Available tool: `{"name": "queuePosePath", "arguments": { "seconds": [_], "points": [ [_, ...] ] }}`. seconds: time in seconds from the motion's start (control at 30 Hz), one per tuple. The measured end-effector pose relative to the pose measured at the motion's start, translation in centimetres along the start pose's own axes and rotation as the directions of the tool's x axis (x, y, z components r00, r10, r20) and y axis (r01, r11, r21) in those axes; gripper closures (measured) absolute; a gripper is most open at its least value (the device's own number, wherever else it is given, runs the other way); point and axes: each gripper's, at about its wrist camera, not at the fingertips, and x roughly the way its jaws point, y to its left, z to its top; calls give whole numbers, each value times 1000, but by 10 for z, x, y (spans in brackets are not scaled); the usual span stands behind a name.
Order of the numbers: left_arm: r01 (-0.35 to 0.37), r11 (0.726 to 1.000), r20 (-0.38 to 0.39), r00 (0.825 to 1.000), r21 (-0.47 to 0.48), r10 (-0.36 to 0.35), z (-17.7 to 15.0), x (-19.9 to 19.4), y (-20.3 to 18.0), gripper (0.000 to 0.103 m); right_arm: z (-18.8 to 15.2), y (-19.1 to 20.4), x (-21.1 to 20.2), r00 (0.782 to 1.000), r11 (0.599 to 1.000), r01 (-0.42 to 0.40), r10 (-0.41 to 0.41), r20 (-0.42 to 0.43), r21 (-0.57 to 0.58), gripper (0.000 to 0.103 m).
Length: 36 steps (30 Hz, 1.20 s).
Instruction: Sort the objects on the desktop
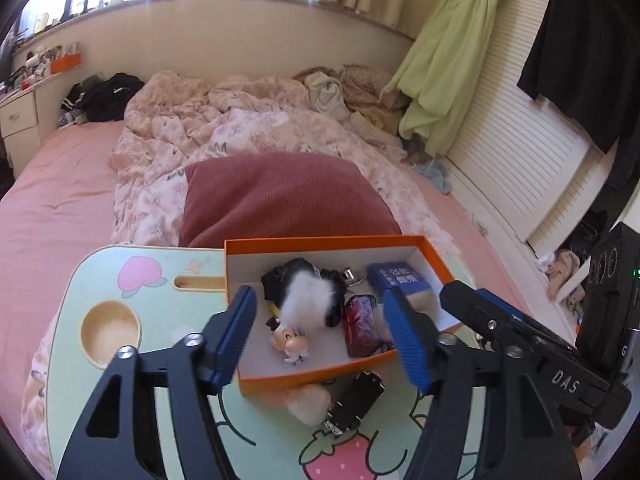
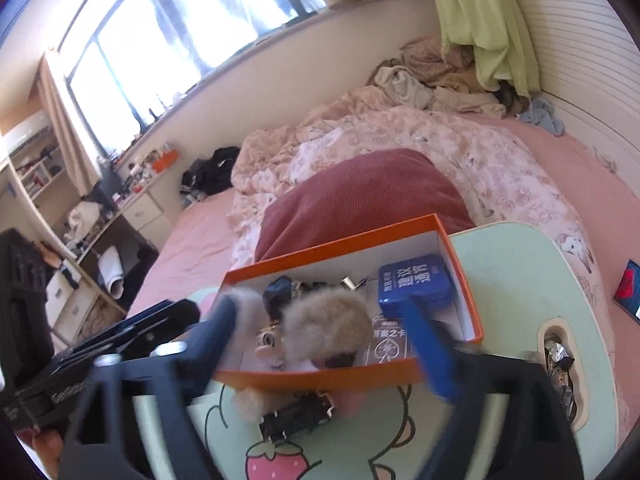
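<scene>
An orange box (image 1: 312, 382) stands on the mint lap table (image 1: 160, 280). It holds a black-and-white fluffy thing (image 1: 308, 300), a small figurine (image 1: 292, 342), a red packet (image 1: 360, 324) and a blue tin (image 1: 396, 278). My left gripper (image 1: 320, 320) hovers open above the box with nothing between its pads. In the right wrist view my right gripper (image 2: 324, 320) is open and blurred over the same box (image 2: 320, 378). A beige fur ball (image 2: 328, 328) lies below it beside the blue tin (image 2: 416, 280). A black clip (image 2: 296, 418) and a pale pompom (image 2: 250, 400) lie before the box.
The table sits on a pink bed, with a maroon pillow (image 1: 280, 200) right behind the box. A round cup hollow (image 1: 110, 328) lies at the table's left, and a slot (image 2: 560, 364) with small clutter at its right. The right gripper's body (image 1: 520, 340) crowds the box's right side.
</scene>
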Motion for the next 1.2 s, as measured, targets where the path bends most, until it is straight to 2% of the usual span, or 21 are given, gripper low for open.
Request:
{"name": "queuePosePath", "arguments": {
  "seconds": [0.07,0.13,0.23,0.37,0.4,0.43,0.47,0.5,0.53,0.57,0.63,1.2],
  "points": [
    [-6,1000,30,1000,2,6,-18,-11,3,21,-12,-8,-11,1000,1000,-21,21,19,1,9],
    [-22,1000,18,1000,9,22,-35,-14,7,20,-29,-11,-19,1000,1000,9,-8,14,-19,9],
    [-65,997,-73,995,36,67,-66,-9,11,20,-60,-11,-19,995,995,79,-82,-48,-67,9],
    [-162,984,-168,970,77,173,-108,3,19,20,-91,-14,-5,975,988,125,-139,-175,-87,9],
    [-160,984,-196,965,74,172,-115,8,23,20,-94,-16,-1,977,989,128,-139,-161,-76,9],
    [-153,986,-226,960,71,165,-123,12,25,18,-96,-15,5,966,984,153,-169,-197,-94,8],
    [-195,974,-189,958,114,214,-128,10,23,16,-97,-14,7,961,977,174,-196,-196,-126,7],
    [-223,967,-199,949,126,245,-130,12,23,13,-100,-11,10,950,965,206,-237,-203,-161,2],
    [-248,959,-190,944,138,271,-133,12,22,3,-103,-7,14,938,950,239,-279,-205,-199,0],
    [-248,960,-196,943,127,270,-135,13,23,0,-106,-6,17,930,939,258,-305,-206,-226,0],
    [-249,961,-180,947,118,268,-137,12,25,0,-112,-1,23,911,912,295,-359,-204,-285,0],
    [-251,961,-170,948,114,268,-141,14,27,0,-113,-3,24,918,919,284,-343,-199,-276,0]
  ]
}}
